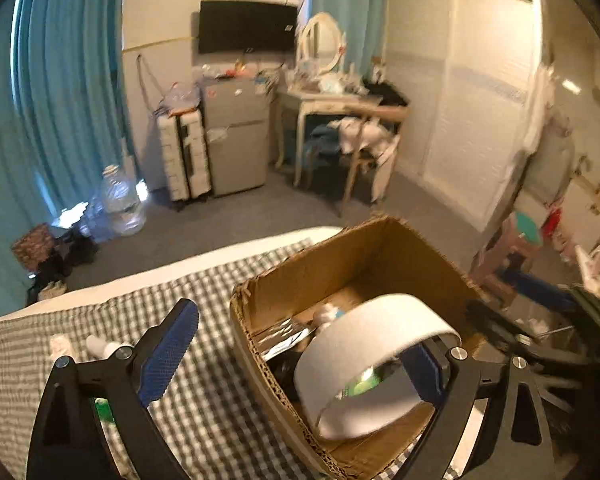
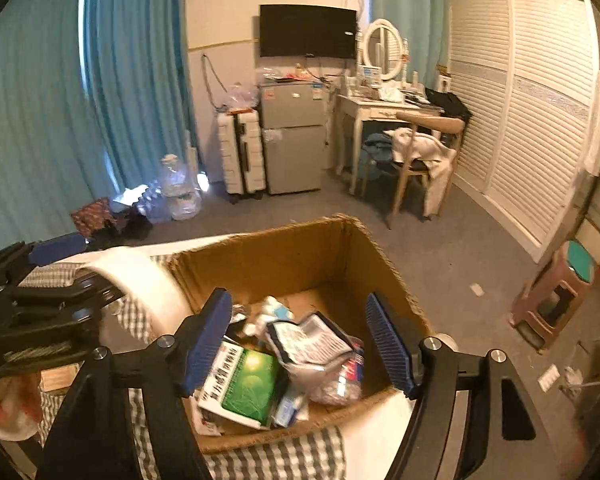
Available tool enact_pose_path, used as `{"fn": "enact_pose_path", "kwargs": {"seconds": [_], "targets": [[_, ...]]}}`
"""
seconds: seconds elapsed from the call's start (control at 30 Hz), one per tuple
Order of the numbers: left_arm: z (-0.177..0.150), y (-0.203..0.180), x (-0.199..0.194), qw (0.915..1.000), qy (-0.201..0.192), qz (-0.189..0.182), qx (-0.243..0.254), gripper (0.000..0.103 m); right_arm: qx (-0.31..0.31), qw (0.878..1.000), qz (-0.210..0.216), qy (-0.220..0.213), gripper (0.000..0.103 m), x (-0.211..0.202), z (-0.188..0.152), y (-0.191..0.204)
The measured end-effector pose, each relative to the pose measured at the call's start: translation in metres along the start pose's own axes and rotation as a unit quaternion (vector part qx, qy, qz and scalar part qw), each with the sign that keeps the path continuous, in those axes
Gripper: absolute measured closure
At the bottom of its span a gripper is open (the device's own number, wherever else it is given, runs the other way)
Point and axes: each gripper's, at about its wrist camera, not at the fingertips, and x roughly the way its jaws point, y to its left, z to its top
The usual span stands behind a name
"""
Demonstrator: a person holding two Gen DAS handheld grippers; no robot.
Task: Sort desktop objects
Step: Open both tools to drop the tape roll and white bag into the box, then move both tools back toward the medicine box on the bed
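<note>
The left gripper [image 1: 296, 360] stands wide open at the bottom of its view, with a white tape roll [image 1: 376, 356] loose beside its right finger, over the cardboard box [image 1: 340, 264]. The right gripper [image 2: 300, 344] is open too, grasping nothing above the box [image 2: 276, 248] at lower centre. Inside lie a green-and-white carton [image 2: 244, 388] and a crinkled plastic packet [image 2: 320, 348]; their print is too blurred to read.

The box [image 2: 300, 252] is brown corrugated cardboard, matt, with rough torn edges. Inside it lie a glossy green paper carton [image 2: 244, 384] and crinkled shiny plastic packets [image 2: 316, 344], and the white roll of tape [image 1: 376, 360] looks smooth and matt. The checked cover [image 1: 204, 288] is woven cloth, and the gripper pads [image 2: 208, 336] are blue ribbed rubber on black matt plastic.
</note>
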Motion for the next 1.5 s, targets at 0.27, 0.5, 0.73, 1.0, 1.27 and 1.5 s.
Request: {"fn": "enact_pose_path", "kwargs": {"seconds": [0.27, 0.5, 0.73, 1.0, 1.27, 1.5], "targets": [[-0.018, -0.013, 0.029, 0.9935, 0.108, 0.037, -0.003, 0.0, -0.017, 1.0, 0.007, 0.013, 0.033, -0.005, -0.008, 0.0], [-0.049, 0.062, -0.017, 0.9943, 0.004, 0.072, -0.079, 0.0, -0.019, 0.998, 0.062, 0.008, 0.033, 0.0, -0.031, 0.021], [-0.16, 0.19, -0.039, 0.9681, -0.012, 0.186, -0.167, 0.0, -0.029, 0.988, 0.15, 0.015, 0.03, 0.013, -0.072, 0.095], [-0.273, 0.277, -0.011, 0.9454, 0.055, 0.171, -0.272, 0.0, -0.095, 0.971, 0.215, 0.05, 0.029, 0.041, -0.119, 0.206], [-0.253, 0.257, 0.037, 0.9568, 0.083, 0.128, -0.247, 0.0, -0.098, 0.973, 0.188, 0.086, 0.029, 0.086, -0.151, 0.24], [-0.247, 0.252, 0.059, 0.9566, 0.101, 0.124, -0.243, 0.0, -0.076, 0.977, 0.164, 0.111, 0.029, 0.115, -0.163, 0.229]]}}
